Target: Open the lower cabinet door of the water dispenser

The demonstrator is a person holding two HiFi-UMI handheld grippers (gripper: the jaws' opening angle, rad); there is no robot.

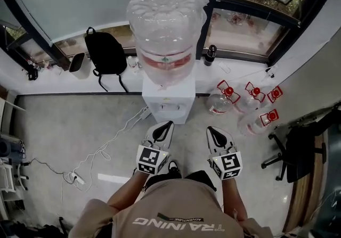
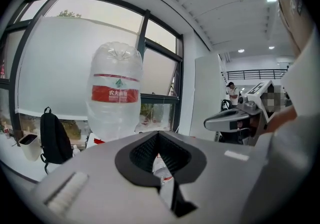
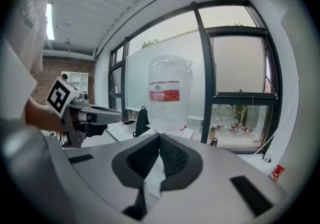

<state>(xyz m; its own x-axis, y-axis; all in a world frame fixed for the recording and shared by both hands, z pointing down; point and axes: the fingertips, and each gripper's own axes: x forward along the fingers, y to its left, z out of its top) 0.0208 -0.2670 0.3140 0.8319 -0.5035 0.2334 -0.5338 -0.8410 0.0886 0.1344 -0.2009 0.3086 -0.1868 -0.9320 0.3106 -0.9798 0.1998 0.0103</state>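
Note:
The white water dispenser (image 1: 168, 101) stands against the window wall with a large clear bottle (image 1: 166, 29) on top. From above I see only its top and tap panel; the lower cabinet door is hidden. My left gripper (image 1: 164, 127) and right gripper (image 1: 212, 131) hover side by side just in front of it, both pointing at it, both shut and empty. In the left gripper view the jaws (image 2: 159, 134) meet below the bottle (image 2: 115, 95), with the right gripper (image 2: 235, 118) beside it. In the right gripper view the jaws (image 3: 160, 136) meet under the bottle (image 3: 170, 92).
A black backpack (image 1: 105, 53) and a white bin (image 1: 80, 64) sit left of the dispenser. Several empty red-capped bottles (image 1: 245, 101) lie on the floor to its right. A white cable runs to a power strip (image 1: 74, 178). An office chair (image 1: 301, 149) stands at the far right.

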